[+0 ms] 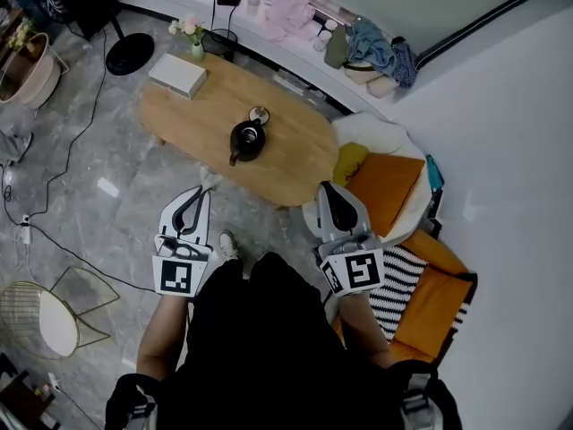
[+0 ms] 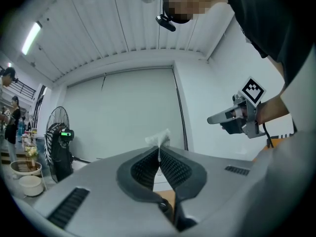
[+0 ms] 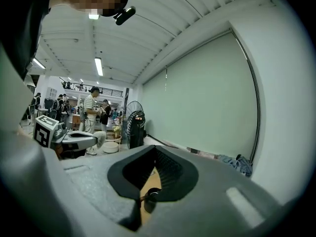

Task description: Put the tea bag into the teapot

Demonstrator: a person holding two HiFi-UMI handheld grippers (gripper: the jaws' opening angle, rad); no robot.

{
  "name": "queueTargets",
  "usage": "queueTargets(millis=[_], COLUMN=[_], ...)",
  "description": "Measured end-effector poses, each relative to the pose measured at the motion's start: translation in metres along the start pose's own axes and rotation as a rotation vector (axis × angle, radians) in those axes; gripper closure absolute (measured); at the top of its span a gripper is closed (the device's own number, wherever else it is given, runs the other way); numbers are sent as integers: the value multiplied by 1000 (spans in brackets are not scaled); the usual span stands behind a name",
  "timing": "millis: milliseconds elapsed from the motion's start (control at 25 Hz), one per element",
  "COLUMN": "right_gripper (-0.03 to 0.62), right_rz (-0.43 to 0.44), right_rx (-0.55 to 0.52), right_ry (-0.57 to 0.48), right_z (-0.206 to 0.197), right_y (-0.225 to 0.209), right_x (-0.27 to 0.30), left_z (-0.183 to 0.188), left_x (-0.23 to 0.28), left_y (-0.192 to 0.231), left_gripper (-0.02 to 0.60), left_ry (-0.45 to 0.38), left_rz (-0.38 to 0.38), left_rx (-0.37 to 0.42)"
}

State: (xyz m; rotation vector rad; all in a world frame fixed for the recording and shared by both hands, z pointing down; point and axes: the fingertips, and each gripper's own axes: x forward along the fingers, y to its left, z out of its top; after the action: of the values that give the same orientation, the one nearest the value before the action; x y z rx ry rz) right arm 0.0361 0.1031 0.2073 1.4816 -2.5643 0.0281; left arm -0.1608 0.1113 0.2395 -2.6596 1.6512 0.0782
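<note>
A black teapot [image 1: 246, 140] stands uncovered near the middle of the oval wooden table [image 1: 295, 164], with its lid [image 1: 260, 115] lying just behind it. I hold both grippers well short of the table's near edge. My left gripper [image 1: 202, 189] [image 2: 158, 152] is shut on a white tea bag [image 2: 159, 138], whose crumpled top pokes out past the tips. In the head view the tea bag [image 1: 209, 179] is a small white scrap at those tips. My right gripper [image 1: 326, 189] [image 3: 155, 151] is shut with nothing between its pads.
A white box [image 1: 177, 74] and a small flower vase [image 1: 195, 45] sit at the table's far left end. A chair with orange cushions [image 1: 385, 191] stands to my right. A black fan [image 1: 130, 54], floor cables and a wire chair [image 1: 54, 316] are on the left.
</note>
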Motion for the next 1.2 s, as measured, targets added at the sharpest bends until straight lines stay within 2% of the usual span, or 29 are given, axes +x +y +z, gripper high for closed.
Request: queueTargets(millis=[320,680,960,1200], right_gripper=[589,589,589,589], right_rz=[-33,-5,51,114], right_rx=[-1,-25,17,60], right_ry=[27,-5,33,79], right_z=[-6,1,-24,-53], right_y=[-19,-42,-51,-44], right_x=[21,54,84,109], left_z=[-12,-3,-10,-33], left_x=[33,71,95,104], left_y=[2,10,18,24], left_gripper=[574,572,573,572], left_ry=[10,16,63,123], left_rz=[-41,-40,-6,16], left_rx=[-36,3,5,-5])
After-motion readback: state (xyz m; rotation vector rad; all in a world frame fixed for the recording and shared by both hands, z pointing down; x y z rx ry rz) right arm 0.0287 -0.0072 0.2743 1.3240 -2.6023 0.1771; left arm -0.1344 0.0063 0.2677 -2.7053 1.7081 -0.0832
